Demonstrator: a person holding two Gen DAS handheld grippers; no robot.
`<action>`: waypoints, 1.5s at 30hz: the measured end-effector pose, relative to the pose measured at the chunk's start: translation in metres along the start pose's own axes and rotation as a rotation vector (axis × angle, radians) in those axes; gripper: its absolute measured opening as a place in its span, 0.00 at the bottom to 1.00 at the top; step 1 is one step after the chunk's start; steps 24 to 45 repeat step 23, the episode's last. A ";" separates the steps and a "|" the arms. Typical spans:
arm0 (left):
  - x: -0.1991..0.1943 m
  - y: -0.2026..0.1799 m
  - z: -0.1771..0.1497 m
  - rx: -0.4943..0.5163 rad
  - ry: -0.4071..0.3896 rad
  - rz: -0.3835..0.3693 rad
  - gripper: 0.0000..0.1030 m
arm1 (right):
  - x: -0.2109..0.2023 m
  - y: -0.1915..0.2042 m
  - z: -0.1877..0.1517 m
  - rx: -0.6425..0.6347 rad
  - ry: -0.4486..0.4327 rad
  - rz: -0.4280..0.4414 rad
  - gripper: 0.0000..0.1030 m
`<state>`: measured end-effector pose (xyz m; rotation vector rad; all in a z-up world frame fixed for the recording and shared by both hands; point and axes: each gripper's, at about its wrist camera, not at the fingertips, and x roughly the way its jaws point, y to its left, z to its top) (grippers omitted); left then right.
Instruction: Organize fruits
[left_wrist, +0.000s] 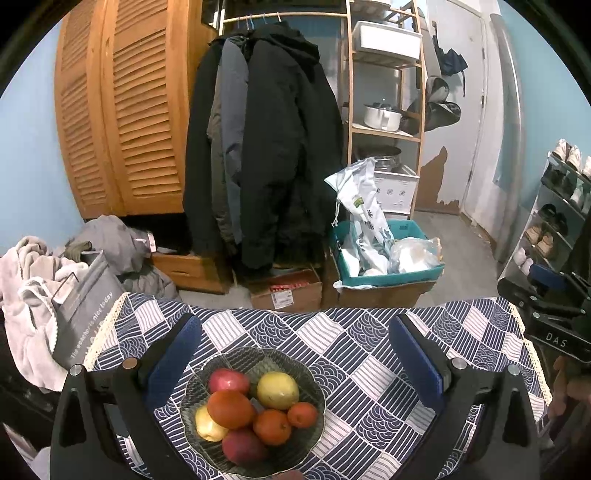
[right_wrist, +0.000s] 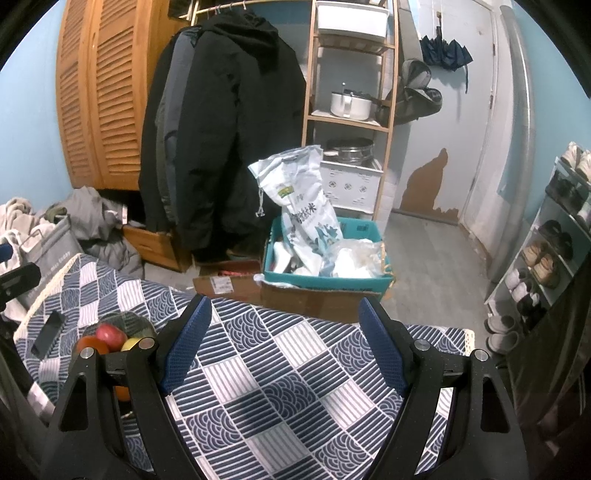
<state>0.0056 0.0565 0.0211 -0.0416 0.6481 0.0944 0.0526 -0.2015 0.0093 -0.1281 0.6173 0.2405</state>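
Note:
A dark patterned glass bowl (left_wrist: 314, 387) sits on the blue-and-white patchwork tablecloth (left_wrist: 369, 339) and holds several fruits: two red apples (left_wrist: 228, 380), three oranges (left_wrist: 229, 409) and two yellow fruits (left_wrist: 277, 390). My left gripper (left_wrist: 295, 354) is open and empty above the bowl, its jaws spread wide on either side. My right gripper (right_wrist: 284, 343) is open and empty over bare cloth to the right of the bowl (right_wrist: 136, 323), whose fruit (right_wrist: 110, 335) is partly hidden behind its left finger.
A black phone (right_wrist: 46, 334) lies on the cloth left of the bowl. Beyond the table's far edge stand a teal box with bags (left_wrist: 388, 254), cardboard boxes, hanging coats (left_wrist: 266, 147), a wooden shelf and a shoe rack (right_wrist: 546, 251). A laundry pile (left_wrist: 33, 295) sits left.

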 end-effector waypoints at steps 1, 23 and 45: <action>-0.001 0.000 0.000 0.002 -0.002 0.002 0.99 | 0.000 0.000 0.000 0.001 0.000 -0.001 0.78; -0.003 -0.003 -0.001 -0.001 -0.002 -0.006 0.99 | 0.000 -0.001 0.001 0.002 0.001 -0.001 0.78; -0.003 -0.003 -0.001 -0.001 -0.002 -0.006 0.99 | 0.000 -0.001 0.001 0.002 0.001 -0.001 0.78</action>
